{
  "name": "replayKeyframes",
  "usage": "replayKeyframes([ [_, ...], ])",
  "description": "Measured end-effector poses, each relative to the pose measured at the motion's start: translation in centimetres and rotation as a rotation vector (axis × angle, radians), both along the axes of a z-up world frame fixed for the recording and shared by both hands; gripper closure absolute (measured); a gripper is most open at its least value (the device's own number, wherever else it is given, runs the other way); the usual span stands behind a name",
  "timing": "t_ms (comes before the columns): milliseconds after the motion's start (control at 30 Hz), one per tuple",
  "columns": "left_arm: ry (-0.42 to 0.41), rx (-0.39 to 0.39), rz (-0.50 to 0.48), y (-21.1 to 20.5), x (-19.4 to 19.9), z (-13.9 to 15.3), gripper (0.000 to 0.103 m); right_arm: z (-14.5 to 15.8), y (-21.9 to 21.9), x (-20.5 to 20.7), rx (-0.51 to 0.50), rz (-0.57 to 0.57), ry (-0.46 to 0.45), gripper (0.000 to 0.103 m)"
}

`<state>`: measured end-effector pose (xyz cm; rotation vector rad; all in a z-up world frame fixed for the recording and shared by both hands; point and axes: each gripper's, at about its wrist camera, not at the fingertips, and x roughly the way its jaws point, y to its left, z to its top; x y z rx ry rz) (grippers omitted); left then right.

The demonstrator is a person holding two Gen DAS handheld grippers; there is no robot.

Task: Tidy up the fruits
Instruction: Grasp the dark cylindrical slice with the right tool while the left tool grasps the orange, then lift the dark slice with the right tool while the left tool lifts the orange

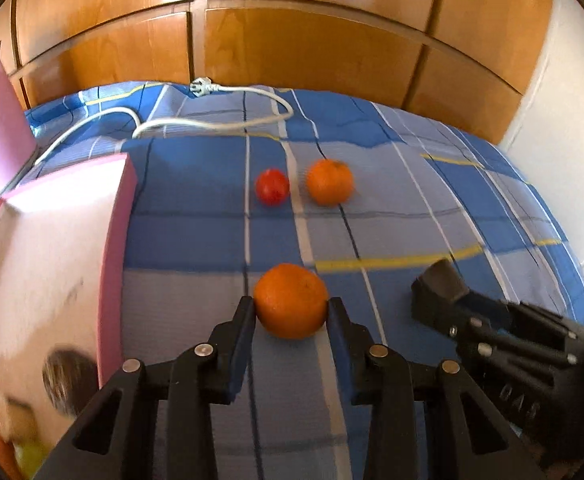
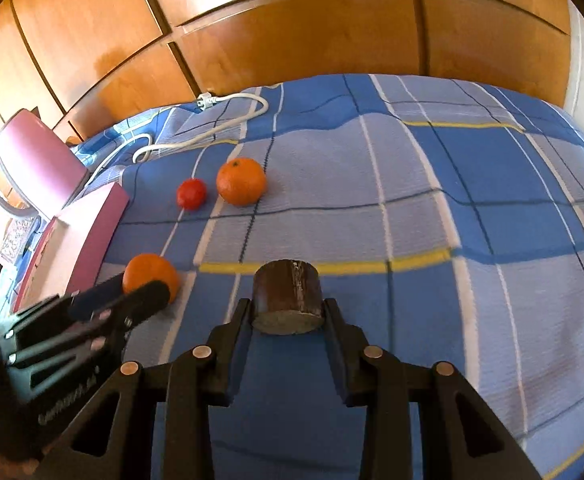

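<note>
My left gripper (image 1: 290, 308) is shut on an orange (image 1: 290, 300) just over the blue checked bedspread; it also shows in the right wrist view (image 2: 149, 274). My right gripper (image 2: 287, 312) is shut on a short brown cylinder (image 2: 287, 296), also seen at the right of the left wrist view (image 1: 440, 280). A second orange (image 1: 329, 182) (image 2: 240, 181) and a small red tomato (image 1: 272, 186) (image 2: 191, 194) lie side by side farther back on the bed. An open pink box (image 1: 51, 264) (image 2: 75, 248) stands at the left; blurred things lie at its bottom.
A white power cable with a plug (image 1: 211, 120) (image 2: 211, 120) lies across the back of the bed. Wooden wardrobe doors (image 1: 292, 40) stand behind the bed. A pink lid or case (image 2: 35, 160) leans at the far left.
</note>
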<state>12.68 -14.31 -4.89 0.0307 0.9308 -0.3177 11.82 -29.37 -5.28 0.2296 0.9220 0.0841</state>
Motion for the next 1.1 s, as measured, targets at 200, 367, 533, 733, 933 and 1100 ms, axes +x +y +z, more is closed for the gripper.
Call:
replayKeyframes([
  [200,0.007,0.004,-0.009,0.3,-3.6,-0.9,0.07,0.0,-0.5,-3.1,-0.01,-0.002,0.01,0.068],
  [367,-0.01,-0.007,-0.021,0.7,-6.0,-1.0,0.07,-0.1,-0.2,-5.4,-0.016,0.005,0.01,0.068],
  [533,-0.026,-0.004,-0.036,0.9,-7.2,-1.0,0.07,-0.1,0.2,-6.8,-0.016,0.013,0.0,0.068],
  [733,-0.037,-0.015,-0.042,1.1,-7.3,-1.2,0.07,-0.1,-0.2,-6.7,0.018,-0.017,-0.005,0.068],
  [933,-0.04,-0.011,-0.044,1.0,-7.3,-1.2,0.07,-0.1,0.1,-6.1,-0.013,-0.027,-0.006,0.067],
  [1100,-0.043,-0.011,-0.046,1.1,-7.3,-1.3,0.07,-0.1,0.5,-5.7,-0.049,-0.029,-0.009,0.067],
])
